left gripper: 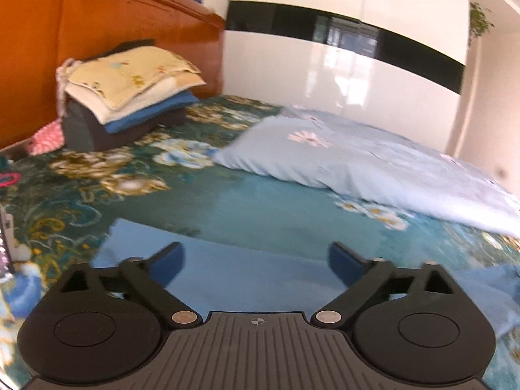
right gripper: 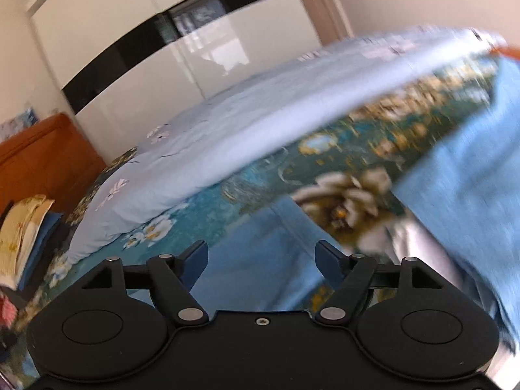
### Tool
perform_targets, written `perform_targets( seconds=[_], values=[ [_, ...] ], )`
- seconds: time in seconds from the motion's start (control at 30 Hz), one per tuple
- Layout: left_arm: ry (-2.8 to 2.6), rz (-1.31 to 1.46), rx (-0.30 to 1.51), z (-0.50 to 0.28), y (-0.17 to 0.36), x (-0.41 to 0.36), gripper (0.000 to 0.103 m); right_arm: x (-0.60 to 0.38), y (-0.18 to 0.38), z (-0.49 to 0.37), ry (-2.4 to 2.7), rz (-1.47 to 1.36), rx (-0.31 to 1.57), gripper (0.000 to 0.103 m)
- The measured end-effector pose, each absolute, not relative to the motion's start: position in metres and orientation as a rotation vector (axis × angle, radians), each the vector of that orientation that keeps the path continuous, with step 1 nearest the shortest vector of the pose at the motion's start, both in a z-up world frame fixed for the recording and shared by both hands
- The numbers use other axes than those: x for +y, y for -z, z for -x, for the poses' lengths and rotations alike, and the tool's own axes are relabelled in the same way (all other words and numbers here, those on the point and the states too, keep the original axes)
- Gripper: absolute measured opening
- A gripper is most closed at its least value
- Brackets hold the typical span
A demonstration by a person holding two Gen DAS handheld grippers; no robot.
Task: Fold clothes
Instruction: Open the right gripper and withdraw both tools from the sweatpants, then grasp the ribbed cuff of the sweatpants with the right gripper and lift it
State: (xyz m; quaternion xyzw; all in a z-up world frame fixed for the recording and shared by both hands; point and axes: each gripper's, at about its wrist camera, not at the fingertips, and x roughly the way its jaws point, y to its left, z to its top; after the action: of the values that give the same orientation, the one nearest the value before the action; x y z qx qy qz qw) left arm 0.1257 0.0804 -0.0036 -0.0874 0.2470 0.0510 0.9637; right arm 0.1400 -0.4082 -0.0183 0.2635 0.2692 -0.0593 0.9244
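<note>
No writing can be read in either view. The left gripper [left gripper: 256, 260] has its jaws spread wide with nothing between the pads; the blue garment [left gripper: 227, 279] lies flat on the floral bedspread [left gripper: 227, 201] just below it. The right gripper [right gripper: 261, 261] is likewise parted and empty above that cloth. One stack of folded clothes [left gripper: 130, 94] sits far ahead to the left, one pale blue quilt [left gripper: 373, 162] ahead to the right.

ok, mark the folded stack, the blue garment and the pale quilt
folded stack [left gripper: 130, 97], left wrist view, floral top layer
blue garment [left gripper: 247, 273], left wrist view, flat middle between the fingers
pale quilt [left gripper: 357, 159], left wrist view, upper surface
</note>
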Motion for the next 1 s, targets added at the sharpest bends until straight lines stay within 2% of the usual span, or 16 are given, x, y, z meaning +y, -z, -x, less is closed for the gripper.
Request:
perform_targets(
  seconds=[0.23, 0.5, 0.57, 0.67, 0.7, 0.83, 0.9, 1.0],
  values=[
    [-0.073, 0.143, 0.548, -0.123, 0.016, 0.063, 0.103, -0.427, 0.057, -0.141, 0.183, -0.701, 0.630, 0.072],
    [-0.107, 0.205, 0.583, -0.115, 0.025, 0.077, 0.103, -0.424, 0.072, -0.161, 0.226, -0.789, 0.603, 0.073],
    [-0.113, 0.227, 0.590, -0.113, 0.027, 0.081, 0.103, -0.423, 0.074, -0.164, 0.245, -0.804, 0.586, 0.069],
    [-0.122, 0.239, 0.600, -0.109, 0.031, 0.086, 0.103, -0.426, 0.079, -0.165, 0.260, -0.860, 0.563, 0.050],
    [-0.123, 0.242, 0.603, -0.108, 0.032, 0.087, 0.103, -0.428, 0.083, -0.166, 0.255, -0.889, 0.559, 0.040],
    [-0.129, 0.263, 0.616, -0.104, 0.037, 0.094, 0.103, -0.433, 0.092, -0.168, 0.255, -0.986, 0.541, 0.018],
    [-0.134, 0.278, 0.620, -0.102, 0.039, 0.098, 0.103, -0.433, 0.092, -0.168, 0.251, -0.996, 0.527, 0.012],
    [-0.141, 0.303, 0.618, -0.100, 0.040, 0.106, 0.103, -0.426, 0.082, -0.169, 0.237, -0.950, 0.489, 0.010]
  ],
)
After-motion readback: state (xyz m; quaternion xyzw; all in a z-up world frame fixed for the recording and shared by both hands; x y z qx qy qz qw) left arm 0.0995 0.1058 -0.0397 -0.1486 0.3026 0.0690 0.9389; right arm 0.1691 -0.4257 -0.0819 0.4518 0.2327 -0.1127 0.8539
